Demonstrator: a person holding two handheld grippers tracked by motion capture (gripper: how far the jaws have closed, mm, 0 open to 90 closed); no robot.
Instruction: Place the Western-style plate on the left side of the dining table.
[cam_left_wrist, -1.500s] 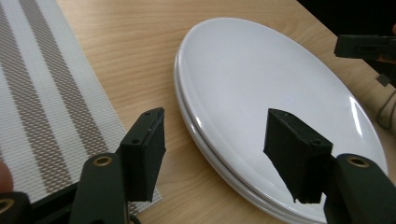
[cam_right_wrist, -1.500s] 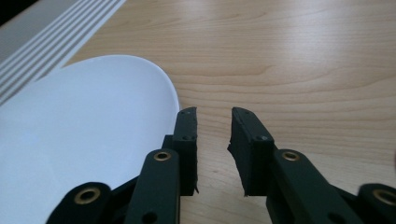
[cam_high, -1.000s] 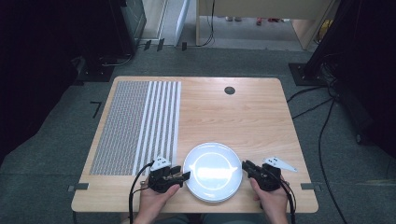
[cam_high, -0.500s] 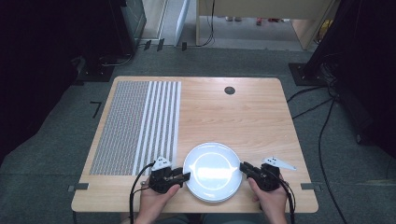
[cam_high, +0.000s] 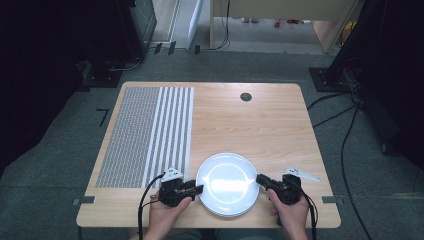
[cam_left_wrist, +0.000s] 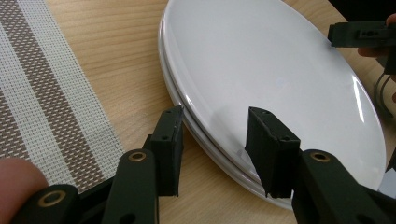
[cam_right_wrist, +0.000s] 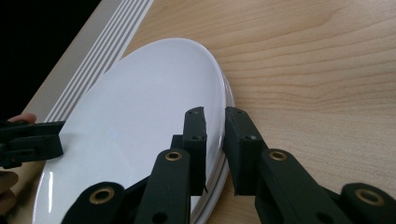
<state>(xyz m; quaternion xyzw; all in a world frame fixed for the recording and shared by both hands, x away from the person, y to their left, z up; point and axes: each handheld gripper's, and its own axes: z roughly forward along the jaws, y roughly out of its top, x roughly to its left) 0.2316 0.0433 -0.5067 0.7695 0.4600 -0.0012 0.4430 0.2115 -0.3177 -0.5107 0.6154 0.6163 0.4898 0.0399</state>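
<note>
**Two grippers flank a white plate at the near table edge**

Left gripper (cam_high: 196, 189) and right gripper (cam_high: 261, 179) sit at opposite sides of the white plate (cam_high: 228, 183), which rests on the wooden table (cam_high: 260, 125) close to its near edge, just right of the striped placemat (cam_high: 147, 135). The plate lies between the two hands, so each gripper points inward at it along a line that runs across the table; being round, the plate has no long axis of its own, and neither hand is clearly the nearer one. Any lift, as I judge it, turns on both sides gripping the rim level with each other.

From above, the tips only appear to meet the rim; how the jaws stand cannot be read there. The gripper cameras settle it. In the left gripper view, the left gripper (cam_left_wrist: 215, 135) has its jaws astride the rim, one below and outside it, the other over the white plate (cam_left_wrist: 261, 70); a gap remains, though they have just been closing, so the grasp is not yet made. That view also suggests a second rim beneath the first, perhaps two stacked plates; I cannot be sure. In the right gripper view, the right gripper (cam_right_wrist: 215, 126) has its jaws drawn nearly together on the edge of the white plate (cam_right_wrist: 140, 116), clamped on the rim.
</note>
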